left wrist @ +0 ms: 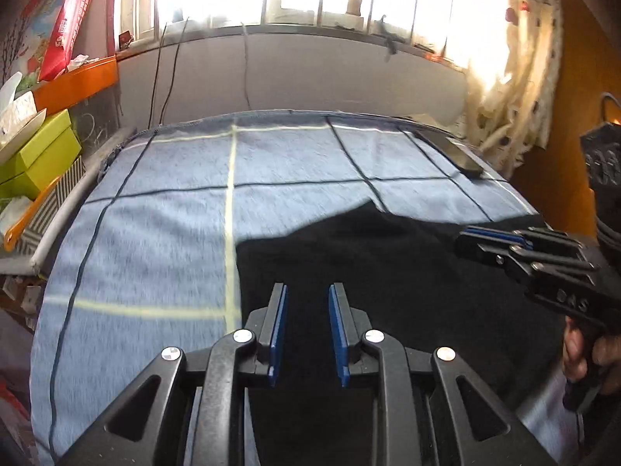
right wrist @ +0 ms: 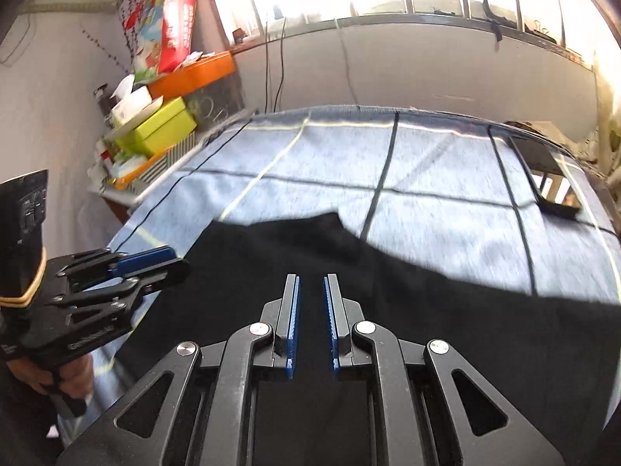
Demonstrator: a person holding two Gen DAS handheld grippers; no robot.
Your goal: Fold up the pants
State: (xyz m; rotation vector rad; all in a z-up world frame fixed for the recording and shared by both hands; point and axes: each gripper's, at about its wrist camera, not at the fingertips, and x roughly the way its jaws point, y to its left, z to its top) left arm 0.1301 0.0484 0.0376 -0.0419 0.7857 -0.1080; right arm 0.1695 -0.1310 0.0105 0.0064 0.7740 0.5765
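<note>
The black pants [left wrist: 388, 264] lie on a light blue checked cloth [left wrist: 163, 209] over the table; they also show in the right wrist view [right wrist: 388, 303]. My left gripper [left wrist: 307, 291] hovers over the pants' left part, jaws apart with nothing between them. My right gripper [right wrist: 311, 283] hovers over the pants too, jaws apart and empty. The right gripper shows at the right of the left wrist view [left wrist: 471, 240], and the left gripper shows at the left of the right wrist view [right wrist: 174, 260].
A dark phone [left wrist: 454, 151] lies at the cloth's far right corner, also in the right wrist view [right wrist: 551, 178]. Green boxes [left wrist: 35, 155] and an orange tray [left wrist: 77, 81] crowd the left side. A wall and bright window stand behind; a curtain [left wrist: 512, 77] hangs at right.
</note>
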